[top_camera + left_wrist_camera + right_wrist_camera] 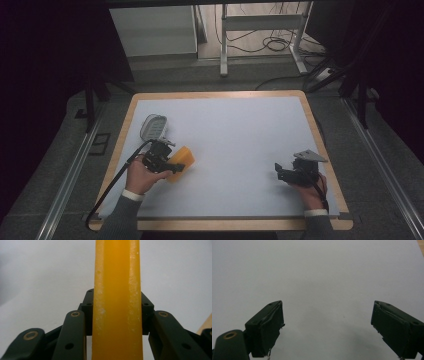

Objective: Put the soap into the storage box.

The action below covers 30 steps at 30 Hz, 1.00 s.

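Observation:
A flat orange block (181,161), sponge-like, is clamped edge-on in my left gripper (172,164) at the table's left side. In the left gripper view the orange block (117,300) rises straight up between the two black jaws, which press on both its faces. My right gripper (280,172) rests low over the table's right side, held by a hand. In the right gripper view its jaws stand far apart, the right gripper (327,322) holding nothing, with bare pale table surface between them.
A grey-white oval object (153,127) lies just behind the left gripper. The table (235,130) has a pale top with a wooden rim. Beyond its far edge are metal table legs (223,45) and cables on the floor.

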Tool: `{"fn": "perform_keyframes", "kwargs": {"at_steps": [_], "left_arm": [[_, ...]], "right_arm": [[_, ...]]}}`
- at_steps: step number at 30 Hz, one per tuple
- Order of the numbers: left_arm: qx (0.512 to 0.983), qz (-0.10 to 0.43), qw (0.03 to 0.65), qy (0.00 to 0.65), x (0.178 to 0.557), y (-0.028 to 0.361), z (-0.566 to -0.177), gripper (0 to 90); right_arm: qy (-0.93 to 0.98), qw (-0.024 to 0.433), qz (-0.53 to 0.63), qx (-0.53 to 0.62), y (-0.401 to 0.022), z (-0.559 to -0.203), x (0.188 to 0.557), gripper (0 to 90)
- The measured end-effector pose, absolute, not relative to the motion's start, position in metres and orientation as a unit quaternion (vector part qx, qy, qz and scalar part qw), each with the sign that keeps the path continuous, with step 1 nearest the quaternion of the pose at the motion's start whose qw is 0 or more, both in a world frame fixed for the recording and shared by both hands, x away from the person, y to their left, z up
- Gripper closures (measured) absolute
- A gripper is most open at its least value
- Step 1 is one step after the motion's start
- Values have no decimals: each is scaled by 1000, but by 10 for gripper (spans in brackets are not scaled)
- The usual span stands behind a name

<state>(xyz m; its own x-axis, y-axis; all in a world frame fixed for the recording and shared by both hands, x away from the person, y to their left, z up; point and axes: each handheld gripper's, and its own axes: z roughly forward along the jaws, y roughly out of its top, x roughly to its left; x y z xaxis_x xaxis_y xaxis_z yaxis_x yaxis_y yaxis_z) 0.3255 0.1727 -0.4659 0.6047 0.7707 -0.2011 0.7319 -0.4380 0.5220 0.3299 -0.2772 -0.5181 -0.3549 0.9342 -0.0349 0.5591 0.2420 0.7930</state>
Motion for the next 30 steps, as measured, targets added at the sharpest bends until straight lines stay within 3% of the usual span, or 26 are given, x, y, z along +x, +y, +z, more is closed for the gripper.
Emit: {"fn": "perform_keyframes", "kwargs": {"at_steps": [30], "left_arm": [[823, 42, 313, 472, 357, 205, -444, 609]], "right_arm": [[741, 268, 350, 506, -278, -518, 330, 109]]}}
